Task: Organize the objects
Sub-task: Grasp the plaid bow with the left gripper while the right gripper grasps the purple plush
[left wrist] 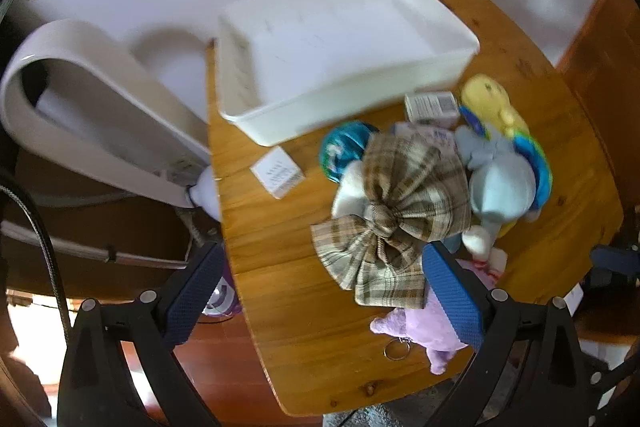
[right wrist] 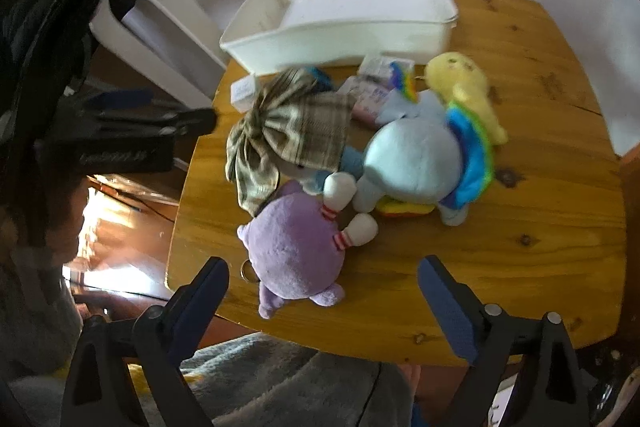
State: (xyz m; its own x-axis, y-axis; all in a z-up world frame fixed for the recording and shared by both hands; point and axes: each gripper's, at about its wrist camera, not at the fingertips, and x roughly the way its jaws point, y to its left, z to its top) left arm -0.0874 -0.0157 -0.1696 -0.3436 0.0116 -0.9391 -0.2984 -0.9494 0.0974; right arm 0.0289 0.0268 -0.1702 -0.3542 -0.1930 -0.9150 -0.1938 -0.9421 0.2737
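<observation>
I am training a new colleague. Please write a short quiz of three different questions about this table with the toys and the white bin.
1. True or false: the white bin already holds a toy.
2. Which toy lies nearest the right gripper? A: purple plush B: yellow plush C: light blue plush
3. Fill in: on the wooden table, the big plaid bow belongs to a ____.

Key: 1 false; 2 A; 3 doll.

Print on small white box (left wrist: 277, 172) and carton (left wrist: 431, 105): blurred, unreadable. Lettering on black device (right wrist: 120, 155): illegible.
</observation>
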